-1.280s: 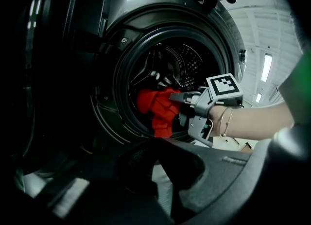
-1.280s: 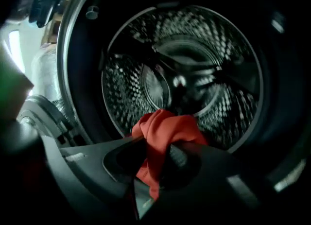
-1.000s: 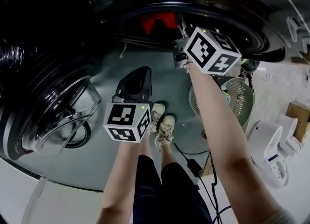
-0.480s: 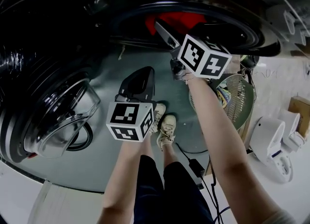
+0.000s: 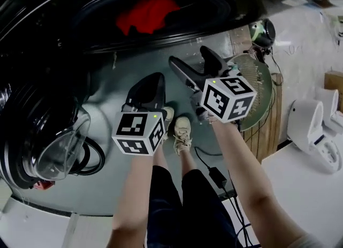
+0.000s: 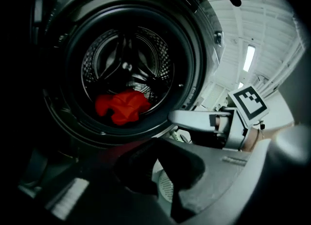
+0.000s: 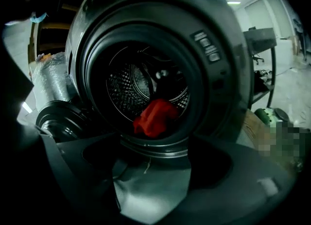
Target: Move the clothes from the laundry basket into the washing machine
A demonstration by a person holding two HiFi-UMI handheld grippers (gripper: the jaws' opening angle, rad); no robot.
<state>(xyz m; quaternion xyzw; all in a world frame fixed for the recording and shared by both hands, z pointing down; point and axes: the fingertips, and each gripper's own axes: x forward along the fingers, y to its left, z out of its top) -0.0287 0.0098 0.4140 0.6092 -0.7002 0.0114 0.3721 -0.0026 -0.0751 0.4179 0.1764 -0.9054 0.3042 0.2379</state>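
The red garment (image 5: 147, 14) lies inside the drum of the washing machine (image 7: 214, 73). The right claw (image 5: 187, 54) stands outside the opening with jaws spread and nothing between them, and is judged free to fetch the next item. The garment is straight ahead of that claw, slightly above it and well apart. The left claw (image 5: 151, 81), just beside the right claw, is pressed together and empty. The mesh laundry basket (image 5: 263, 99) sits to the right claw's outer side.
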